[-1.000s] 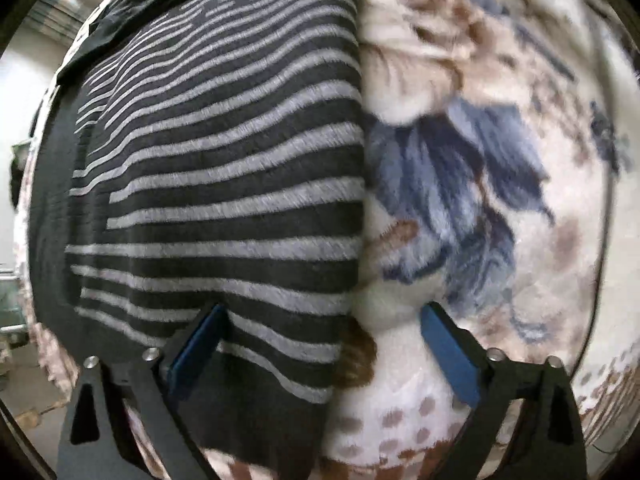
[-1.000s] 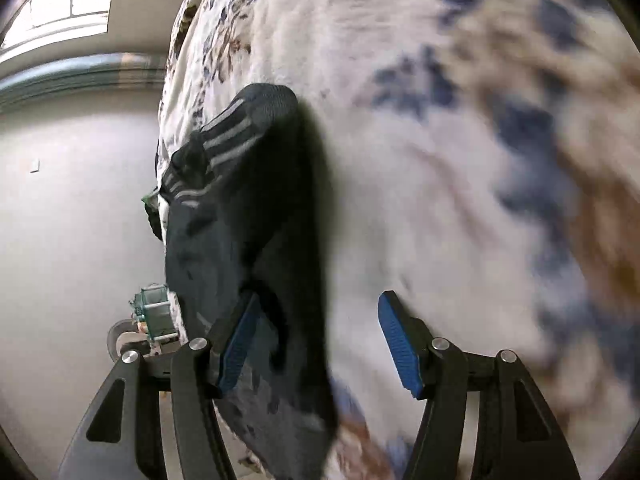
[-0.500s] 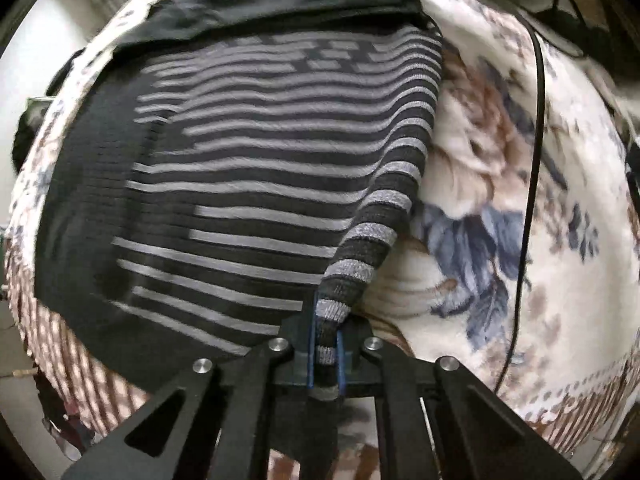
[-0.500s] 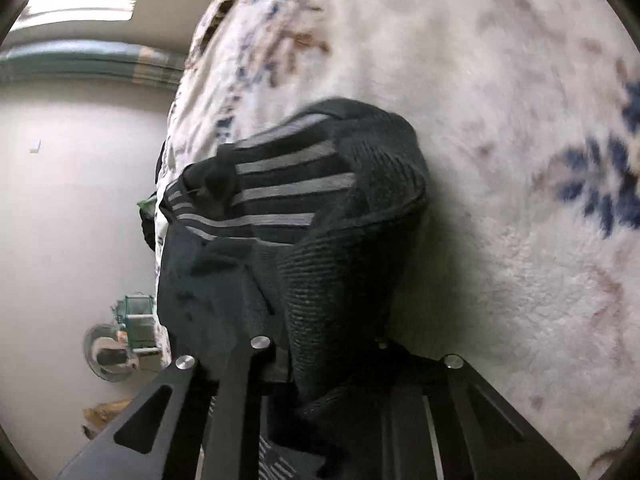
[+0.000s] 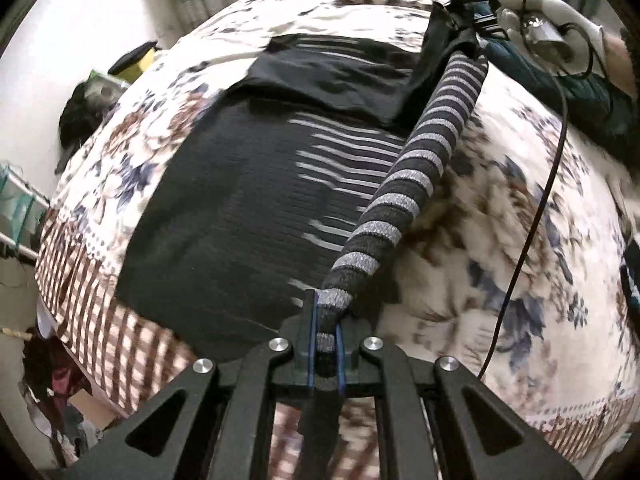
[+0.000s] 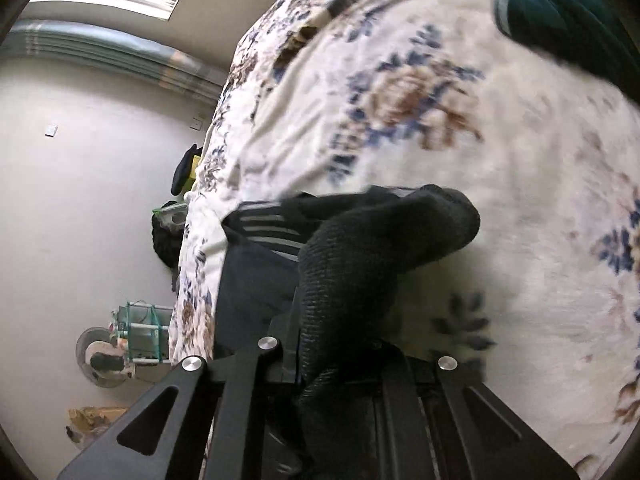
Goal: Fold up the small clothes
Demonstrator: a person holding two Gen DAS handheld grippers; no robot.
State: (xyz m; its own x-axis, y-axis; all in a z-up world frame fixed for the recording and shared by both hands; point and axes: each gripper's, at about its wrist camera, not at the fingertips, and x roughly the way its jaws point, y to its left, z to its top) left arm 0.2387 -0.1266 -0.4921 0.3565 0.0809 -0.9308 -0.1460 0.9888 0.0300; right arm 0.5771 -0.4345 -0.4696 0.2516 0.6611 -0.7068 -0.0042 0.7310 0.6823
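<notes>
left wrist view: the left gripper point(image 5: 327, 340) is pressed together on the edge of the striped garment point(image 5: 248, 208), which lies spread on the floral blanket point(image 5: 520, 240). the pinched edge is pulled into a taut striped roll running up to the right gripper point(image 5: 466, 8), held by a gloved hand point(image 5: 560, 20). a black cable point(image 5: 536, 208) crosses the blanket. right wrist view: the right gripper point(image 6: 340, 344) pinches a dark bunched fold of the garment point(image 6: 360, 264); its pads are hidden by fabric, and the jaws appear to be closing.
</notes>
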